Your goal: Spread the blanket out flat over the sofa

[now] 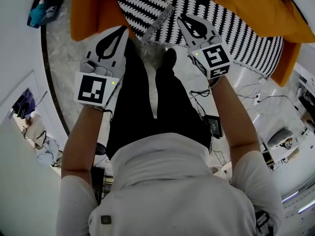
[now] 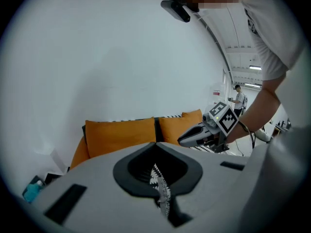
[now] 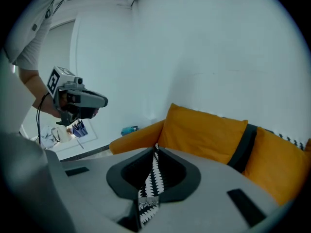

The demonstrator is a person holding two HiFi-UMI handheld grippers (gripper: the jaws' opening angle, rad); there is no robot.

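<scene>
Head view: my left gripper [image 1: 123, 30] and right gripper [image 1: 181, 18] each clamp the blanket [image 1: 231, 33] edge. Blanket covers part of the sofa [image 1: 91, 11]; flattening is not yet done.

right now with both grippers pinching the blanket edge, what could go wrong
1. The left gripper and right gripper each pinch only a thin strip of the blanket; a hard tug may slip it free.
2. An orange cushion seems to overlap the blanket, so pulling could bunch it.
3. Cables trail over the floor on the person's right: a trip risk when stepping sideways.
</scene>
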